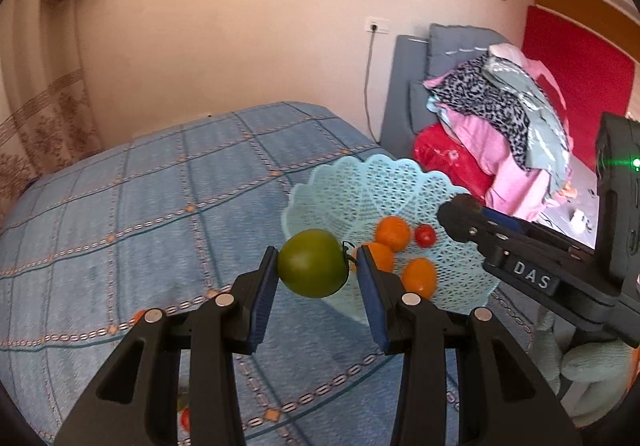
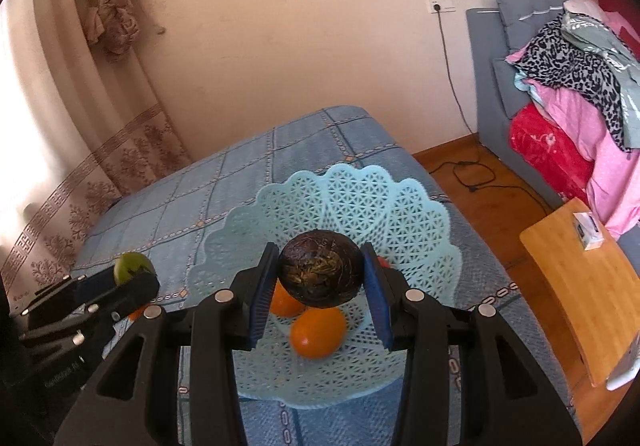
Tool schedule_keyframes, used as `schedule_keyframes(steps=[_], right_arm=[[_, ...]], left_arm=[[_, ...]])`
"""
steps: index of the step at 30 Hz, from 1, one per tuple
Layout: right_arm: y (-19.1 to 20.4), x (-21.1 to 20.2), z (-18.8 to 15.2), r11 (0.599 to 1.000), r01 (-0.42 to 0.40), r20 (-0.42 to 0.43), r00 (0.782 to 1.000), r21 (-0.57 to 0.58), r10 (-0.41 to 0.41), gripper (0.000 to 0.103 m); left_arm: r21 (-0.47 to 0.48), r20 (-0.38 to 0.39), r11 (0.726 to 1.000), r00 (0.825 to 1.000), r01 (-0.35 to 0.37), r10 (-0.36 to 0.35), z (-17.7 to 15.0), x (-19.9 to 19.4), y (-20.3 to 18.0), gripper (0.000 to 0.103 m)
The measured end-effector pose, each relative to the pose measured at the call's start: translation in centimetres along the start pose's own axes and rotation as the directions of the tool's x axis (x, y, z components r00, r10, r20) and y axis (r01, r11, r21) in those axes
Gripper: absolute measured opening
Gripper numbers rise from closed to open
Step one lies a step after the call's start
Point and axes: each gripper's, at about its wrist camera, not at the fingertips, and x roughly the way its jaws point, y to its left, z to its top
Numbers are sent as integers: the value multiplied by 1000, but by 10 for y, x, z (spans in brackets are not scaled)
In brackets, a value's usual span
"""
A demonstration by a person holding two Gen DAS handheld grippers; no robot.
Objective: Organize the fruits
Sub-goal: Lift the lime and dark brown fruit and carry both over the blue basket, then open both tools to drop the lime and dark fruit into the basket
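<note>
Black gripper arms fill the bottom of both wrist views. Between the blue pads of the left gripper (image 1: 317, 266) sits a green tomato (image 1: 313, 263), clamped at its widest part with its stem (image 1: 347, 248) turned toward the right pad; it hangs over the blue checked bedspread (image 1: 160, 205), just short of the near rim of the pale blue lattice basket (image 1: 360, 181). The right gripper (image 2: 320, 274) is closed on a dark, round fruit (image 2: 319, 270) with a rough, streaked skin, held over the inside of the basket (image 2: 360, 197), above two orange fruits (image 2: 318, 332).

A tomato this green is probably firm and fairly light, but its skin is smooth and glossy, so a hold across the middle, as now, seems safest; squeezing harder could bruise it. The dark fruit looks harder-shelled and less slippery, and likely tolerates a firmer pinch. Both should be set down low, not dropped, since the basket already holds several orange fruits (image 1: 394, 233) and a small red tomato (image 1: 425, 236) that could roll or get dented.

What the dark fruit is stays unclear. One orange fruit is half hidden behind the left gripper's right finger. Something small, red and green, shows blurred between the left gripper's arms near the bottom edge. No hand is visible in either view.
</note>
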Motion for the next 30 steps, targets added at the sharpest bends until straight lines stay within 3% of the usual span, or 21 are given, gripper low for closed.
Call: schedule_keyframes(steps=[6, 9, 10, 11, 13, 16, 21, 23, 30], right_arm=[[-7, -1, 2, 999, 12, 1, 1000, 30, -12, 43], [-8, -3, 3, 999, 12, 7, 1000, 38, -12, 49], [-8, -4, 4, 999, 11, 11, 1000, 42, -12, 54], [-8, -6, 4, 999, 10, 16, 1000, 45, -11, 57], [-8, -8, 5, 999, 13, 29, 999, 51, -15, 64], [-10, -10, 5, 998, 17, 36, 999, 55, -19, 64], [-8, -12, 4, 998, 14, 40, 999, 58, -17, 66], [-7, -12, 4, 998, 13, 42, 999, 57, -15, 67], [-4, -13, 3, 998, 4, 48, 999, 57, -7, 72]], left_arm=[[22, -25, 999, 999, 32, -31, 0, 15, -13, 41], [17, -38, 999, 998, 51, -51, -1, 21, -16, 41], [15, -41, 998, 998, 57, -56, -1, 22, -16, 44], [12, -39, 998, 997, 63, -62, 0, 23, -16, 56], [7, -14, 998, 998, 61, -61, 0, 21, -15, 71], [4, -5, 998, 998, 57, -57, 0, 18, -13, 73], [10, 14, 1000, 1000, 17, -17, 1, 14, -9, 79], [21, 24, 1000, 1000, -10, 9, 0, 12, -9, 87], [56, 47, 995, 996, -81, 78, -2, 6, -8, 89]])
